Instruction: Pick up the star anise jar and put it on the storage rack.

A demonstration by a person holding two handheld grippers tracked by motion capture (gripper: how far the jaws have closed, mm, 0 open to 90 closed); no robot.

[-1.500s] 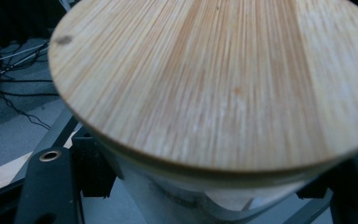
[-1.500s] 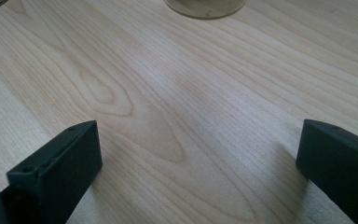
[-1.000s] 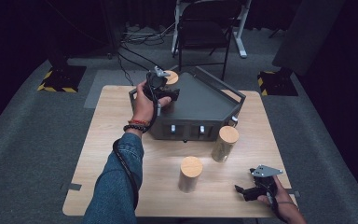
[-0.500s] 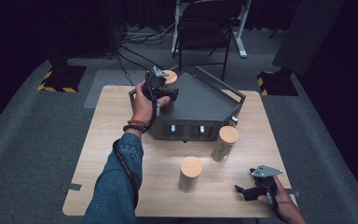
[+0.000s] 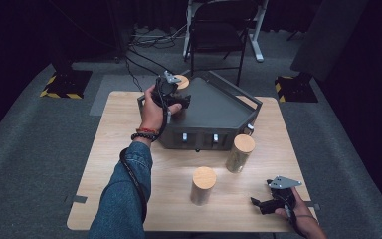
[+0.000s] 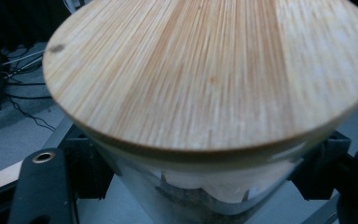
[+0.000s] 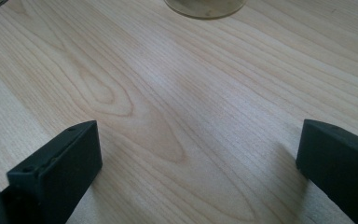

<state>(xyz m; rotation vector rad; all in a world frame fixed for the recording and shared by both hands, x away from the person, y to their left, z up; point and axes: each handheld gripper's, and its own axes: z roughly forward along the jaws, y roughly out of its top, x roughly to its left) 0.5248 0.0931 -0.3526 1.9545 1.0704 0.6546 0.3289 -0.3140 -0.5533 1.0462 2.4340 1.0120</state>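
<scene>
A glass jar with a bamboo lid [image 5: 181, 81] [image 6: 205, 70] stands in the back left corner of a dark grey tray [image 5: 219, 107]. My left gripper [image 5: 175, 103] [image 6: 205, 186] reaches over the tray's left wall, with its jaws on either side of the jar's glass body. These jaws have just been opening a little, and the pads still look to lie against the glass. My right gripper [image 5: 258, 204] [image 7: 198, 140] rests low over the table's front right, open and wide, with bare wood between its jaws.
Two more bamboo-lidded jars stand on the wooden table [image 5: 129, 149] in front of the tray, one at centre [image 5: 203, 185] and one to its right [image 5: 241, 152]. A black chair [image 5: 216, 30] stands behind the table. The base of a jar [image 7: 205, 7] lies ahead of the right gripper.
</scene>
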